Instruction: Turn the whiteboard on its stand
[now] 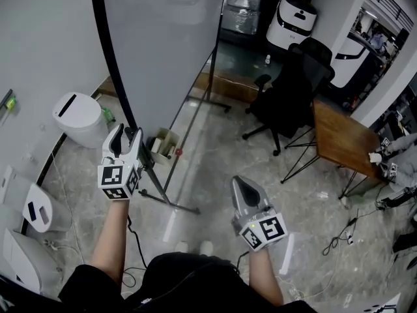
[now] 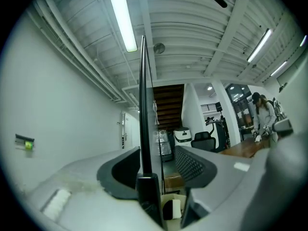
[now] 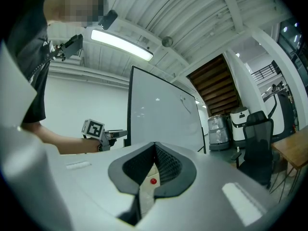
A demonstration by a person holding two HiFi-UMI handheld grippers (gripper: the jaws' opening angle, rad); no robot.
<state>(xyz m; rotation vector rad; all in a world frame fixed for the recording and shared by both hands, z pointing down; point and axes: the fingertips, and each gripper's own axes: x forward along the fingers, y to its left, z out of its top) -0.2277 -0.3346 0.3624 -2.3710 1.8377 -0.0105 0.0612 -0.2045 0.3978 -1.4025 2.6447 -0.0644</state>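
Observation:
The whiteboard (image 1: 169, 38) stands tall on its wheeled stand (image 1: 171, 204), its black frame edge toward me. My left gripper (image 1: 127, 135) straddles that edge near the board's lower corner. In the left gripper view the edge (image 2: 143, 105) runs upright between the jaws of the left gripper (image 2: 156, 162), close to the left pad, with a gap on the right. So the left gripper is open around the edge. My right gripper (image 1: 241, 182) hangs lower right over the floor, shut on nothing. The right gripper (image 3: 155, 146) faces the board's white face (image 3: 163, 114) and the left gripper (image 3: 120, 134).
A black office chair (image 1: 293, 90) and a wooden table (image 1: 342, 139) stand to the right of the board. A white bin (image 1: 81, 119) sits by the left wall, a small cardboard box (image 1: 163, 143) at the stand's foot. Cables (image 1: 339, 240) lie on the floor at right.

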